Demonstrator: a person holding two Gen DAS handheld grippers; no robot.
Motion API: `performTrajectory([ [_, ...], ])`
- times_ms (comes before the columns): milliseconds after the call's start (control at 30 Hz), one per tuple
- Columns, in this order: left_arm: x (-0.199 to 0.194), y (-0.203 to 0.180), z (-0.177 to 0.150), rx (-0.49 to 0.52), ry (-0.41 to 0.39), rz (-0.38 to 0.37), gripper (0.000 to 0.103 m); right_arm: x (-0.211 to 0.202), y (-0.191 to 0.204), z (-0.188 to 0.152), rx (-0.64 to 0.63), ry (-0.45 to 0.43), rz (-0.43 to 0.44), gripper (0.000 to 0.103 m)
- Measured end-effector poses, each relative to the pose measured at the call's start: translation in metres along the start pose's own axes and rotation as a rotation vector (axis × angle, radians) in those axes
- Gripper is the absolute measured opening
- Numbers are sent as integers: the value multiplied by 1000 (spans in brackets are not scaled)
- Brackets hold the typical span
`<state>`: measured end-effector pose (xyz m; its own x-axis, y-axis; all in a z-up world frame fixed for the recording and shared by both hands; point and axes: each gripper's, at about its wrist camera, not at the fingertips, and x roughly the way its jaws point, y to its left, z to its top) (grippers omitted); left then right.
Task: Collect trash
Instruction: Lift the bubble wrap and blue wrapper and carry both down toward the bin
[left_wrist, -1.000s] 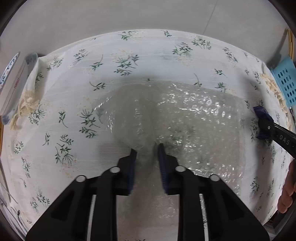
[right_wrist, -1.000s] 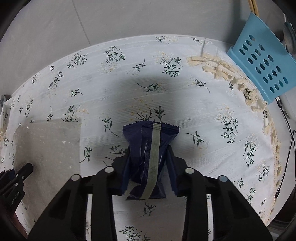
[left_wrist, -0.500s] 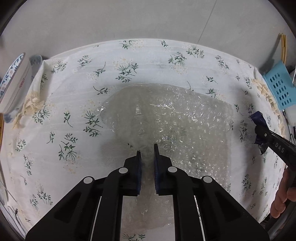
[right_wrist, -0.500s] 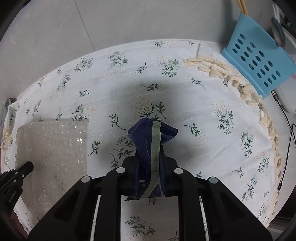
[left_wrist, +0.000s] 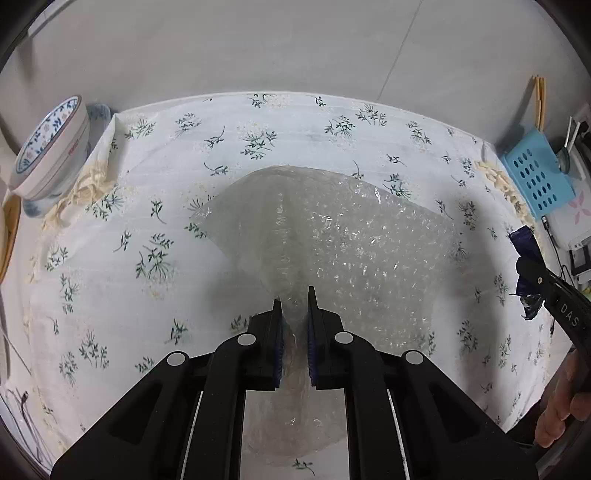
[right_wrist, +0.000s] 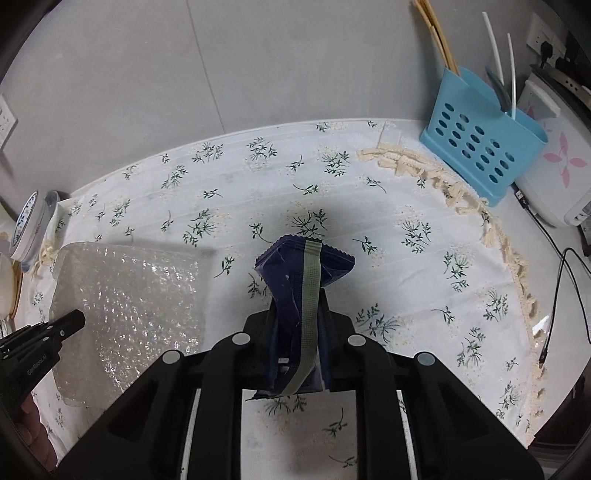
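bowl (left_wrist: 48, 147) sitting at the tablecloth's (left_wrist: 258, 122) left edge | left gripper (left_wrist: 294, 295) pinching the bubble wrap (left_wrist: 351, 236) tight, sheet fanning out above the cloth | right gripper (right_wrist: 299, 314) clamping the dark blue wrapper (right_wrist: 295, 280), wrapper sticking up past the jaws | blue utensil holder (right_wrist: 480, 144) standing far right

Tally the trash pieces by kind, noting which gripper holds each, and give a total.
Bubble wrap sheet: 1, pinched in the left gripper.
Dark blue snack wrapper: 1, clamped in the right gripper.
Total: 2
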<state>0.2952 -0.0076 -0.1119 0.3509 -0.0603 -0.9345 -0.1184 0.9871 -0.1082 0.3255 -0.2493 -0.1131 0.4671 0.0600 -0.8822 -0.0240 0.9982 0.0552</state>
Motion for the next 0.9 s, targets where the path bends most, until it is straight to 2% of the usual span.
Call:
performTrajectory([
  [467,-38,5,-39,-36,-34,-49,9,-55,-1,-49,3,-69,19,16],
  [900,-82,-1,-79,-22,-65,-95,9,-97,9,-84,-8,-91,46,16],
])
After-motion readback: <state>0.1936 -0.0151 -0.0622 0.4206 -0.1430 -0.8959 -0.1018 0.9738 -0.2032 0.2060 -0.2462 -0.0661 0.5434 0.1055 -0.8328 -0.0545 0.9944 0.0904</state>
